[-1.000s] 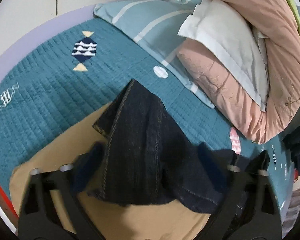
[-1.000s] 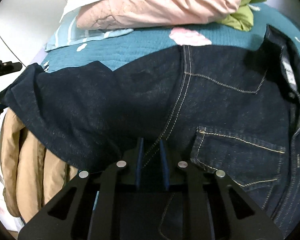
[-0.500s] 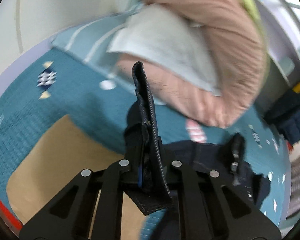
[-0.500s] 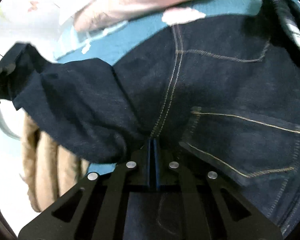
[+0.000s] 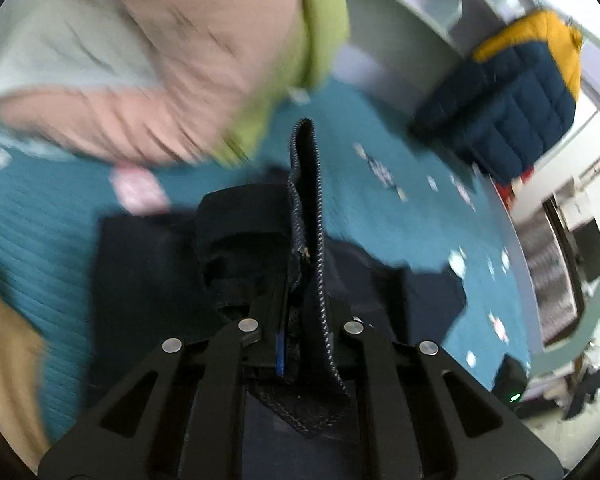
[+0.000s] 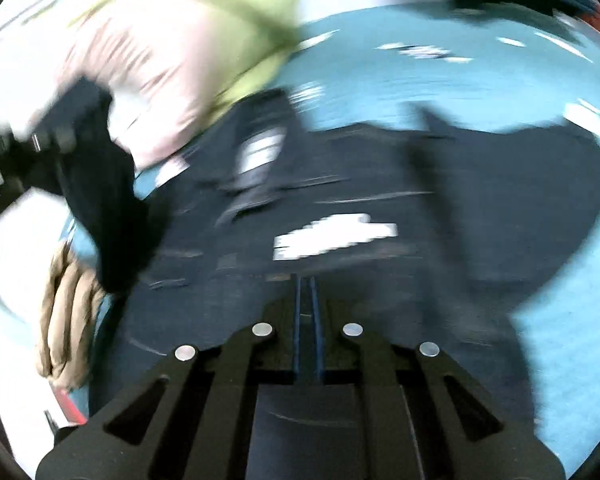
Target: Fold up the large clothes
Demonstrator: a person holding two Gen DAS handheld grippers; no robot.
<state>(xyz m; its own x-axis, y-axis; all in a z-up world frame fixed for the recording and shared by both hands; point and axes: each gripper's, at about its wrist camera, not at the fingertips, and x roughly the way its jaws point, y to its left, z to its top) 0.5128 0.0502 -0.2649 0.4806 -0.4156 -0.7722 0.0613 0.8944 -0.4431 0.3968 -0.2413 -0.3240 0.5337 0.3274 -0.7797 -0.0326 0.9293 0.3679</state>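
Both tongs (image 5: pixel 304 312) (image 6: pixel 308 308) swung denim jacket (image 6: pixel 340 184) rightward, labels unreadable.

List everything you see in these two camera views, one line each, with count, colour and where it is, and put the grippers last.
denim garment: one, dark navy, spread on the bed, an edge pinched up in the left gripper.
bedspread: one, teal with small pale motifs, under the garment.
pink quilt: one, bundled at the head of the bed.
green cloth: one, lime, against the quilt.
tan garment: one, folded, at the bed's left edge.
puffer jacket: one, navy and yellow, beyond the bed's far side.
left gripper: one, black, shut on the denim edge.
right gripper: one, black, shut on the denim garment; view is blurred.
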